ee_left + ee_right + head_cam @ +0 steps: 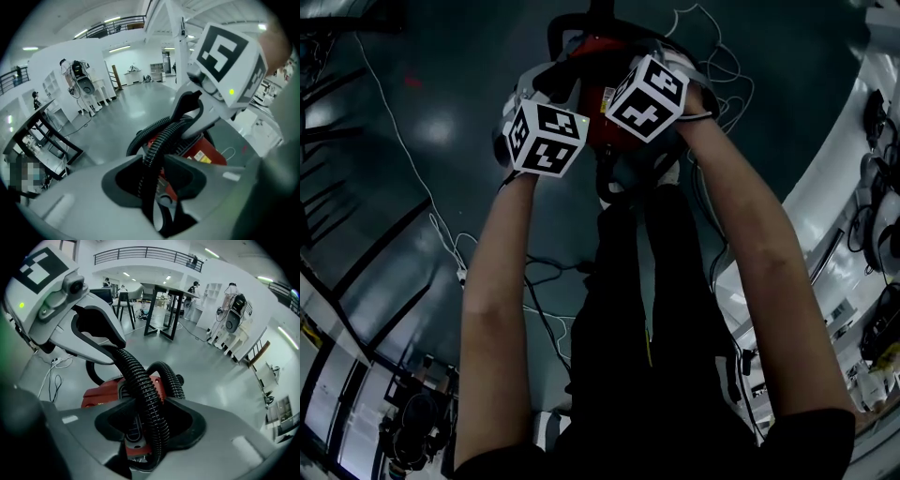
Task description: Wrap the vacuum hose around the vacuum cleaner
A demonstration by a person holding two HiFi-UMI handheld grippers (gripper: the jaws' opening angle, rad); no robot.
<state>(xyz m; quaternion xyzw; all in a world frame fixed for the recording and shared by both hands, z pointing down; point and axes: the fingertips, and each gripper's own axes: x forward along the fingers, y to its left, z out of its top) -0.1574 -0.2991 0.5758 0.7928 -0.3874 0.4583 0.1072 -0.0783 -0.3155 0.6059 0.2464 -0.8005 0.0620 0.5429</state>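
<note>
Mid-wrap: left tongs (157, 185) and right tongs (152, 427) both clamp hose (140, 380) above vacuum cleaner (101, 397); next, probably lay the loop round its body.

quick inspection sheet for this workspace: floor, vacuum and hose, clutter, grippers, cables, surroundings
surface: glossy dark grey floor
job's things: red canister vacuum cleaner on the floor; black ribbed vacuum hose loops above it
clutter: nothing seen
grippers: left gripper and right gripper each shut on the hose, close together above the vacuum
cables: thin white cable trails across the floor; black cables lie by the person's legs
surroundings: black-framed table; balcony railing high up
</note>
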